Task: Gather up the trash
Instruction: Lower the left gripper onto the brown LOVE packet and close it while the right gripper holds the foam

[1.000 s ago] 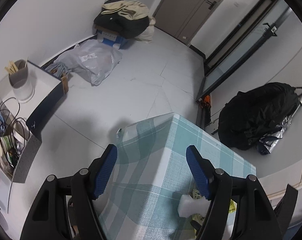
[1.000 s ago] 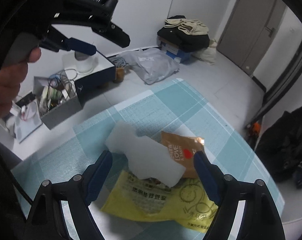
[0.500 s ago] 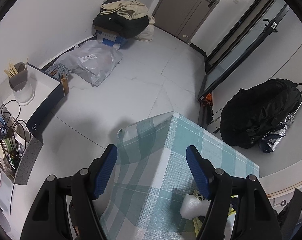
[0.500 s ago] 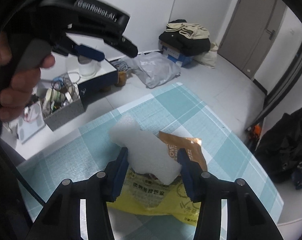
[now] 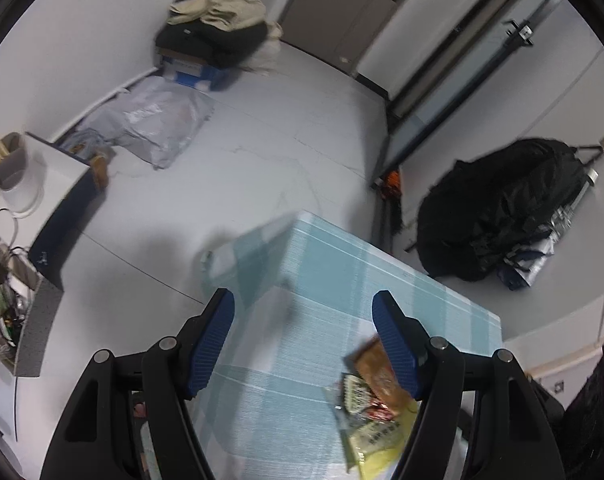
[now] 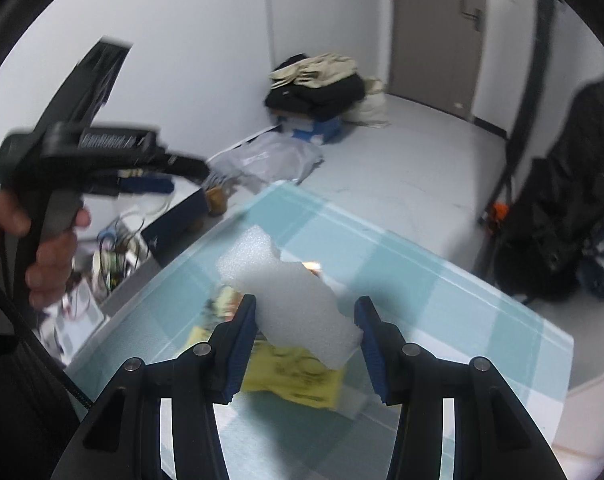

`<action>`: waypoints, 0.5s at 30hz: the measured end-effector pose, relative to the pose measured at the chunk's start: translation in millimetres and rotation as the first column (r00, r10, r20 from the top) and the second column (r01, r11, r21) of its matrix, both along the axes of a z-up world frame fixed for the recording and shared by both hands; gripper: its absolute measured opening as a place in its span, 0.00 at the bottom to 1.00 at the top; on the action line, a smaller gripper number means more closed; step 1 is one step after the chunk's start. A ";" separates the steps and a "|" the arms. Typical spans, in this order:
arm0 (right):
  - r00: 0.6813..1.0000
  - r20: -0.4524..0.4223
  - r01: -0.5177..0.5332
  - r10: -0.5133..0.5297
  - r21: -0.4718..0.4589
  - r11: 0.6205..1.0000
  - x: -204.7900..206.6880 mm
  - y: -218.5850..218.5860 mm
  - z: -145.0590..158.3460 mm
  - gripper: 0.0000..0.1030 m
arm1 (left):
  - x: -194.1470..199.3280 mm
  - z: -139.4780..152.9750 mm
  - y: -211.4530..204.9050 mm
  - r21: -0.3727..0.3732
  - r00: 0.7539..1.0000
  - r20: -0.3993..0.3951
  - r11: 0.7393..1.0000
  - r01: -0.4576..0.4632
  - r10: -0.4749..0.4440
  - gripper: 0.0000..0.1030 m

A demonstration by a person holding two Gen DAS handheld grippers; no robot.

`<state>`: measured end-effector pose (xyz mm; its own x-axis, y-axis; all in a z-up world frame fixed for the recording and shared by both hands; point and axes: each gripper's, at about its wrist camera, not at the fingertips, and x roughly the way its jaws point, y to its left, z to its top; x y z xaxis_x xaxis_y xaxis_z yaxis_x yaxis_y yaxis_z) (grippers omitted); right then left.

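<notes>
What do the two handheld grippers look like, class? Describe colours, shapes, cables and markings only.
Both are black plastic. The right gripper has two angular linked arms with silver pivot pins, ending in jaws faced with ribbed blue pads. The left gripper matches it. From the right wrist view, the left tool shows a grey trigger handle, blurred white lettering along its top bar, and a black cable trailing below.

The far half of the desk [image 5: 381, 272] lies bare and passable, its near part is blocked by wrappers [image 5: 375, 396], and the floor beyond carries a black backpack [image 5: 497, 208] and boxes [image 5: 54, 216].
</notes>
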<state>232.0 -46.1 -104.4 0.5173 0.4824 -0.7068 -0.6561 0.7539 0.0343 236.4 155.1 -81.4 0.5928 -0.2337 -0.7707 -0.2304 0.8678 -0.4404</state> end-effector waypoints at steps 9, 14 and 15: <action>0.987 -0.075 0.148 -0.144 0.054 0.988 27.4 -55.5 -1.3 0.47 | 18.6 -18.4 -53.7 -0.037 0.963 -0.094 0.968 0.249 -0.251 0.66; 0.978 -0.094 0.194 -0.187 0.069 0.979 36.3 -76.1 -1.0 0.47 | 20.6 -32.1 -77.6 -0.037 0.924 -0.167 0.939 0.342 -0.344 0.66; 0.977 -0.096 0.198 -0.191 0.071 0.978 36.6 -79.0 -0.6 0.47 | 19.9 -31.9 -81.7 -0.019 0.920 -0.171 0.935 0.354 -0.352 0.66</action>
